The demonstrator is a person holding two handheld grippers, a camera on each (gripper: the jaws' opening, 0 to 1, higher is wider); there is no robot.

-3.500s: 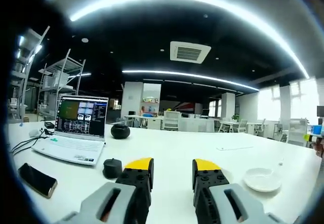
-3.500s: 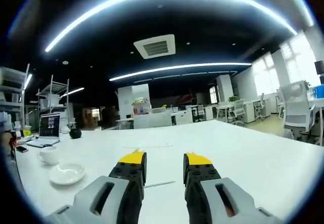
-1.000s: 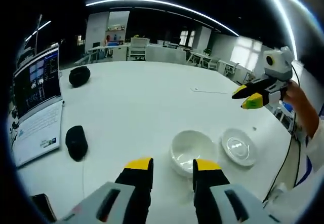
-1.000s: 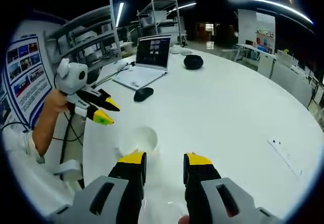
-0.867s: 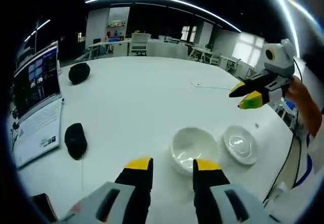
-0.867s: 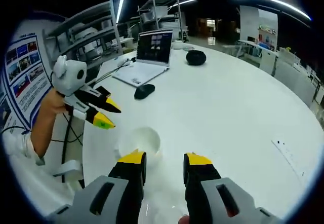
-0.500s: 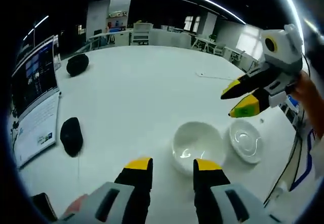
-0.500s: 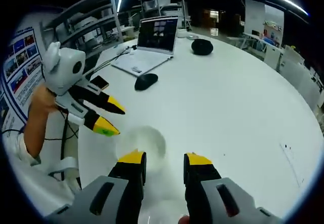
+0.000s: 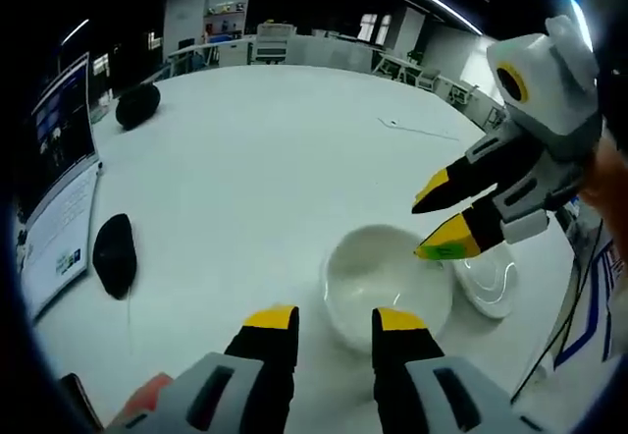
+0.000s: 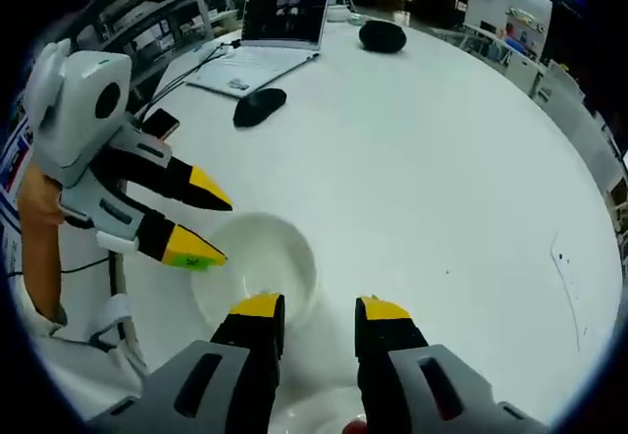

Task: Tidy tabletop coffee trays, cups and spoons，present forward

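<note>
Both grippers have closed in on the cup [image 9: 385, 282] since half a second ago. Left gripper [image 9: 334, 321] and right gripper [image 10: 321, 308] hang over it, jaws parted, holding nothing. Saucer [image 9: 494, 282] lies just right. Step: approach. Next: grip the cup's rim.

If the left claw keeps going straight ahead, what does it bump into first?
Most likely the white cup, lying just beyond the open left claw; exact depth is hard to judge.
</note>
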